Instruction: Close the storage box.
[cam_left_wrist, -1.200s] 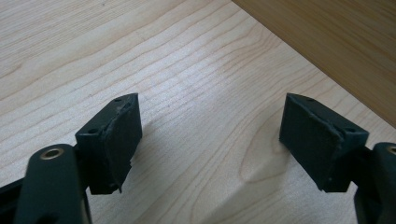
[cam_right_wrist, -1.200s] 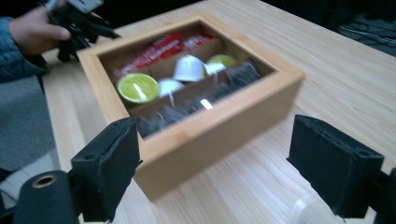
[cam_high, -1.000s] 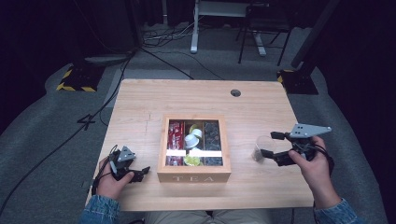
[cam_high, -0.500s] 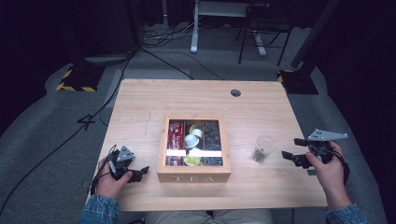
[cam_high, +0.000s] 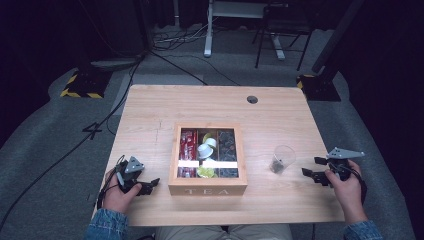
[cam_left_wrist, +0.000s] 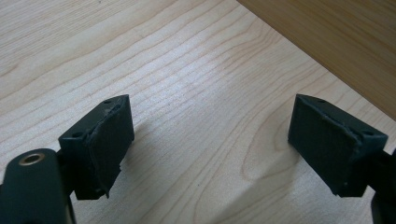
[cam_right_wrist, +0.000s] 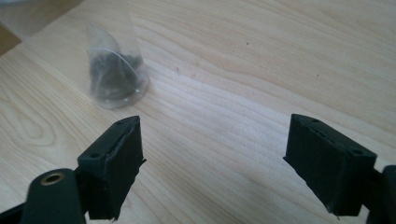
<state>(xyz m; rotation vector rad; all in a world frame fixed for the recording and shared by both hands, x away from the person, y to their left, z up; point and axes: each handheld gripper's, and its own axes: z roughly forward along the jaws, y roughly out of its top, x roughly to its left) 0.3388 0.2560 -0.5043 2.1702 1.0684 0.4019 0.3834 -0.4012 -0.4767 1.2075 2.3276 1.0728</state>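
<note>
R gripper (cam_high: 316, 175) jaws wide, empty, near clear cup (cam_high: 281, 159); L gripper (cam_high: 148, 185) likewise by tea box (cam_high: 207, 189).

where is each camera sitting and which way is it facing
High view: above the person's side, looking forward and down on the table, tea box and clear cup; both hands, left gripper and right gripper show.
Left gripper view: rides the left gripper, looking along open jaws at bare tabletop beside the tea box wall.
Right gripper view: rides the right gripper, open jaws facing the cup.
Shared: high and right gripper views both show the cup.
</note>
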